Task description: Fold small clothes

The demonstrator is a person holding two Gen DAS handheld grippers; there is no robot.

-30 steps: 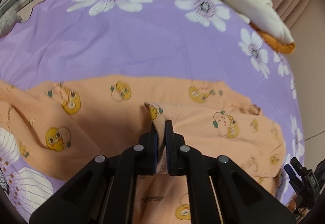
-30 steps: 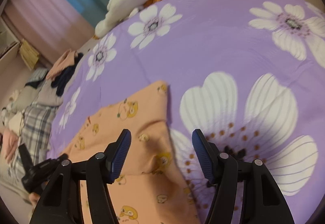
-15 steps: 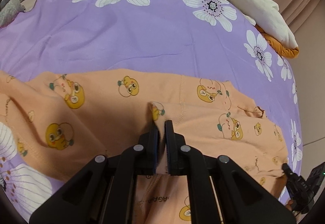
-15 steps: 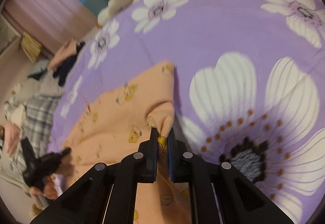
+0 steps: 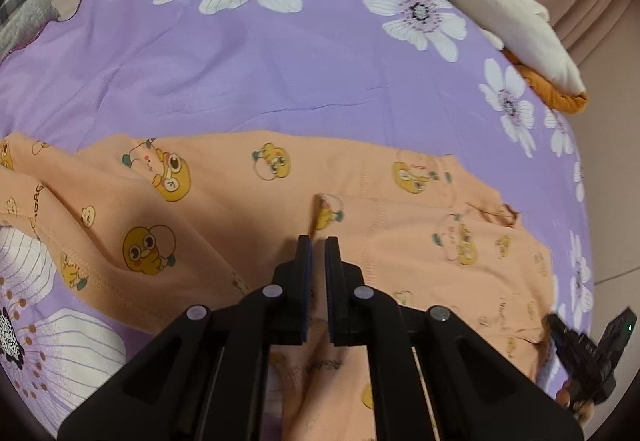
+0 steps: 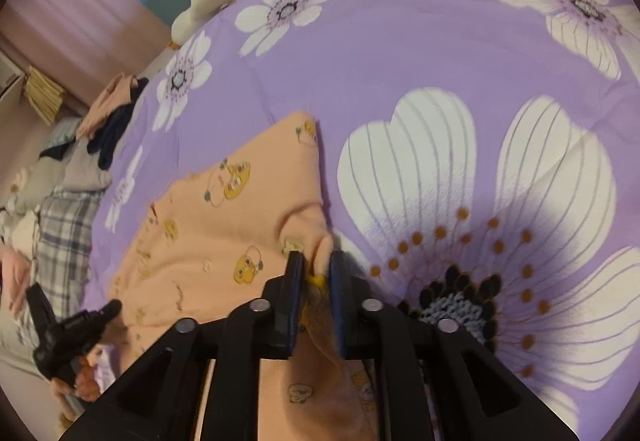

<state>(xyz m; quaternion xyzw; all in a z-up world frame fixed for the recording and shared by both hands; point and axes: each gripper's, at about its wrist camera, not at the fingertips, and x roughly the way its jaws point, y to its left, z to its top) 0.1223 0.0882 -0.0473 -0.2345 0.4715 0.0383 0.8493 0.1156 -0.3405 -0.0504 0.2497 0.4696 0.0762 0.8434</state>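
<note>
Since a second ago the right gripper has closed from wide apart onto an edge of the orange garment; its jaws are now easing open, cloth between them. The left gripper stays clamped on a fold, likely pinning two edges for folding on the bed.

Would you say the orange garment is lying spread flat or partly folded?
Partly folded: the orange garment has one edge doubled over onto itself, pinched in the left gripper.

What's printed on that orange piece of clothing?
The orange garment carries small yellow cartoon chick-like figures, clearest in the left wrist view.
</note>
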